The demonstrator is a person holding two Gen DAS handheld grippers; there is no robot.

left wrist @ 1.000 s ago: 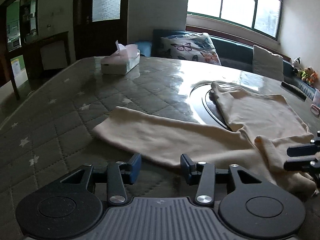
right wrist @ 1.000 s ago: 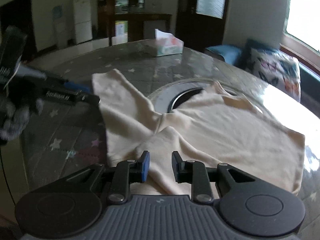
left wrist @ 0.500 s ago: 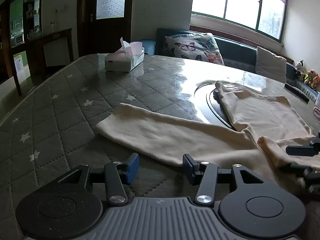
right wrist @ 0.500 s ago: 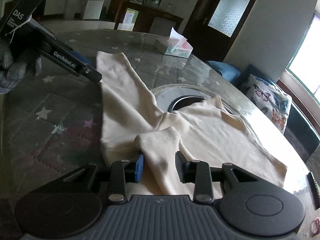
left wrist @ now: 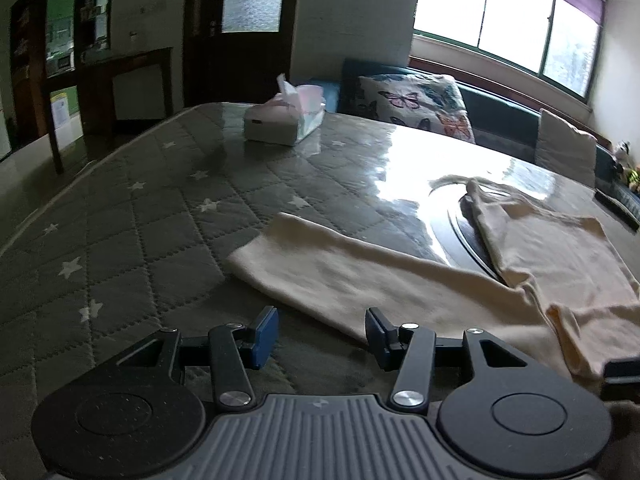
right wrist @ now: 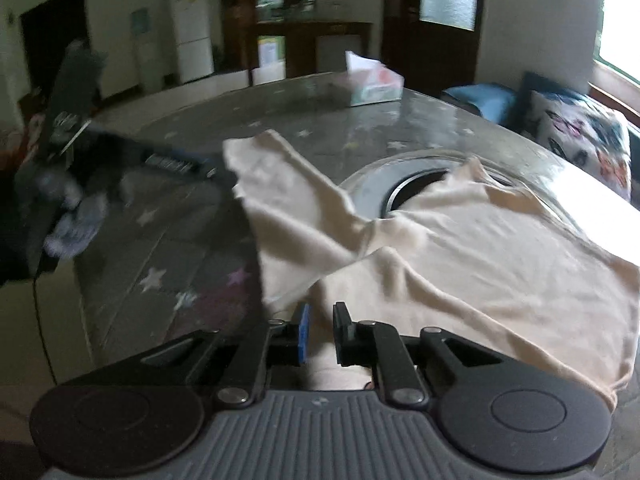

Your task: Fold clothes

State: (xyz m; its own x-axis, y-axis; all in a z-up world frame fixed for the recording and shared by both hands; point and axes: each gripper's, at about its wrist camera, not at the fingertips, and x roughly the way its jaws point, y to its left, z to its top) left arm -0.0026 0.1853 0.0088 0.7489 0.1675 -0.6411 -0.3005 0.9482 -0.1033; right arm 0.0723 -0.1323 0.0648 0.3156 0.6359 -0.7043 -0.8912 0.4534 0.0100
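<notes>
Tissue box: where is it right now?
The tissue box stands at the table's far edge in both views, well beyond the cream shirt, in front of the dark door.

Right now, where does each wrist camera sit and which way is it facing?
Left wrist: behind the left gripper, jaws open and empty, angled down at the cream garment, tissue box beyond.
Right wrist: behind the right gripper, jaws closing with the garment's folded sleeve between them; the gloved left hand and gripper show at left.
Shared: garment, tissue box, quilted table.
</notes>
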